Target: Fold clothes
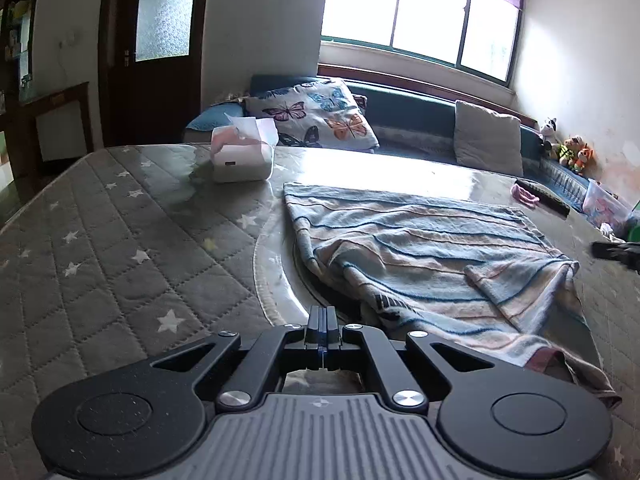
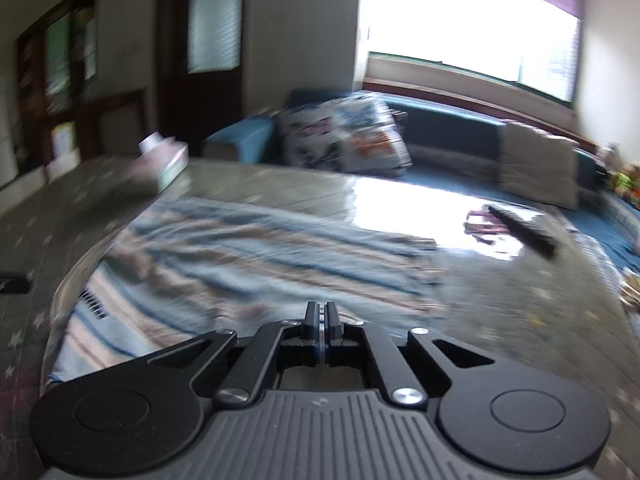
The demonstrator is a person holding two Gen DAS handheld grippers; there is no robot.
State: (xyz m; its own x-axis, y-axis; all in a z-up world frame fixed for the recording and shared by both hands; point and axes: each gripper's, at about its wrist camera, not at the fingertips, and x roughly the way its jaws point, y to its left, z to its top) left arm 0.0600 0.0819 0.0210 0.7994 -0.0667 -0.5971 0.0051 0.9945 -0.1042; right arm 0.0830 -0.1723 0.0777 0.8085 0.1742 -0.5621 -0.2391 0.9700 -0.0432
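Nearest in the left wrist view, the left gripper [image 1: 323, 316] has its jaws pressed together with nothing between them, hovering just off the near left edge of the striped cloth [image 1: 420, 248]. In the right wrist view the right gripper [image 2: 322, 314] also has its jaws closed and empty, poised above the cloth's near edge; that picture is smeared, so finer detail there cannot be told.

The cloth lies spread over the desk [image 1: 120, 240], which wears a grey quilted cover with white stars. It is mostly flat, though its near right corner is turned back on itself and the near edge is rumpled, so by my reading it needs smoothing or a first grasp before any fold. Both grippers sit at the near edge probably because that is the side to lift and carry over.

Further back on the left stands a tissue box [image 1: 244, 156], well clear of the cloth. At the far right lie a dark remote [image 1: 544, 196] and a small pink item [image 1: 525, 196]. Beyond the desk are a butterfly cushion [image 1: 316, 116] and a window [image 1: 420, 12].
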